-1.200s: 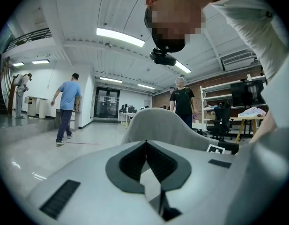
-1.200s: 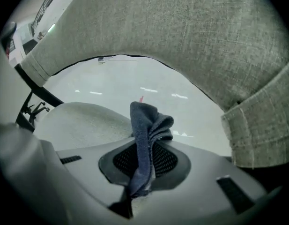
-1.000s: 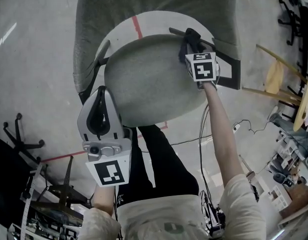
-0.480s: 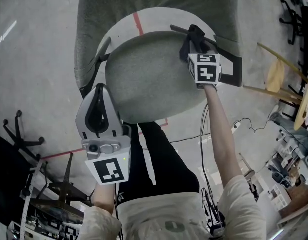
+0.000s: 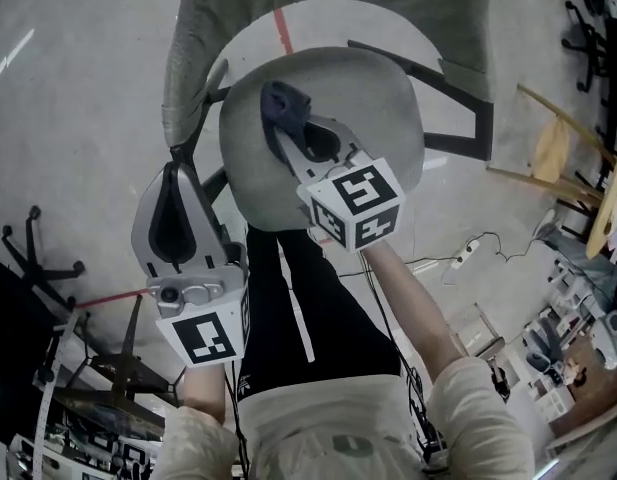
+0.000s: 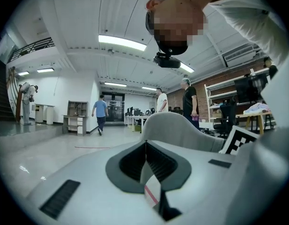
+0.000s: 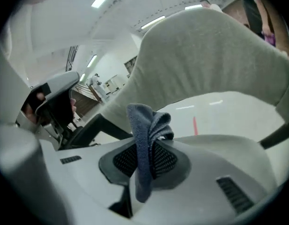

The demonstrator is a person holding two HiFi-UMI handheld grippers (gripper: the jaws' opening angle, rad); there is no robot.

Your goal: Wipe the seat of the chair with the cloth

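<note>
Right gripper (image 5: 286,134) swept left across chair seat (image 5: 378,98), jaws pinching blue cloth (image 5: 280,103): soft, light, best held bunched. Left gripper (image 5: 175,175) jaws together, empty.

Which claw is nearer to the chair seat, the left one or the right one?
Right. The right claw is over the seat, gripping the cloth; the left claw hangs beside its edge, shut.

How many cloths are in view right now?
1: the dark blue cloth, clamped in the right gripper over the chair seat. No other visible; one could lie hidden beneath it.
</note>
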